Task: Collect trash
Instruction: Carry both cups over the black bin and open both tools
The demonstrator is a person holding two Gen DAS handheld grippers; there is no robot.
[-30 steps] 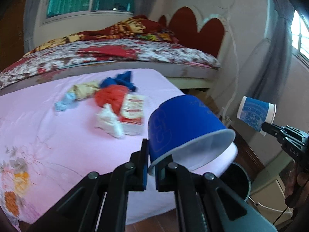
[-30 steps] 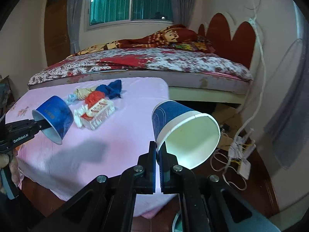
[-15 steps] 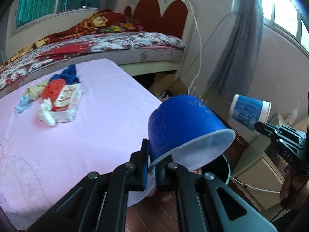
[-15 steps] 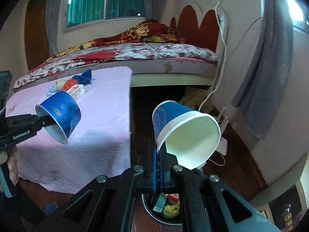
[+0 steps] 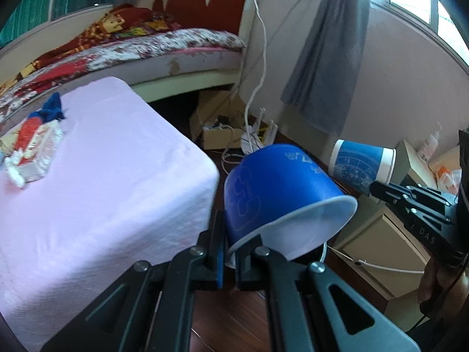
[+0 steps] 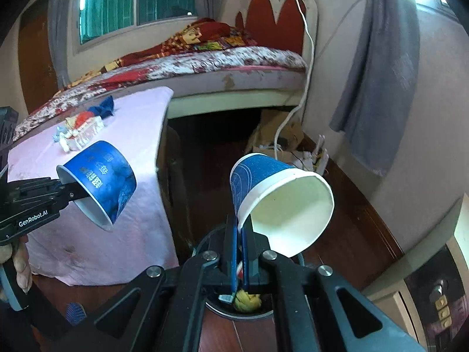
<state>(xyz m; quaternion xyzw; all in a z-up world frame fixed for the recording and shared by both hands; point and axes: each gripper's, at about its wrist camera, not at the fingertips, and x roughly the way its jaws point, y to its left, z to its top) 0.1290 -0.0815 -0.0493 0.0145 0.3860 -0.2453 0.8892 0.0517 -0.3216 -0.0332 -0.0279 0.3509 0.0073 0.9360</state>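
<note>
My left gripper (image 5: 230, 259) is clamped tight on the rim of a wide blue paper bowl (image 5: 272, 187) — the wall of the bowl is pinched between my two fingers, and the bowl lies tipped on its side with its white mouth facing down and toward me. My right gripper (image 6: 239, 252) is closed just as tight on the rim of a blue paper cup (image 6: 258, 176), also tipped over, its white inside turned toward the camera.

From the left view I can see the right gripper off to the right with its cup (image 5: 362, 161) held out sideways; from the right view the left gripper shows on the left with its bowl (image 6: 101, 177) sticking out over the edge of the pink-covered table (image 6: 137, 135). A hand (image 6: 17, 259) grips the left handle at the frame's edge.

Both containers hang over the dark wooden floor beside the table. Right under my right fingers sits a round dark bin (image 6: 243, 308) with some scraps in it, one of them yellow. In the left view only a sliver of its rim (image 5: 324, 250) peeks out from behind the bowl.

Back on the table more trash (image 5: 32, 143) lies in a small heap — a red and white packet, white crumpled bits and a blue rag (image 5: 52, 110). The heap (image 6: 82, 129) is well apart from both grippers. Beyond the table stands a bed (image 6: 205, 58) with a red headboard.
</note>
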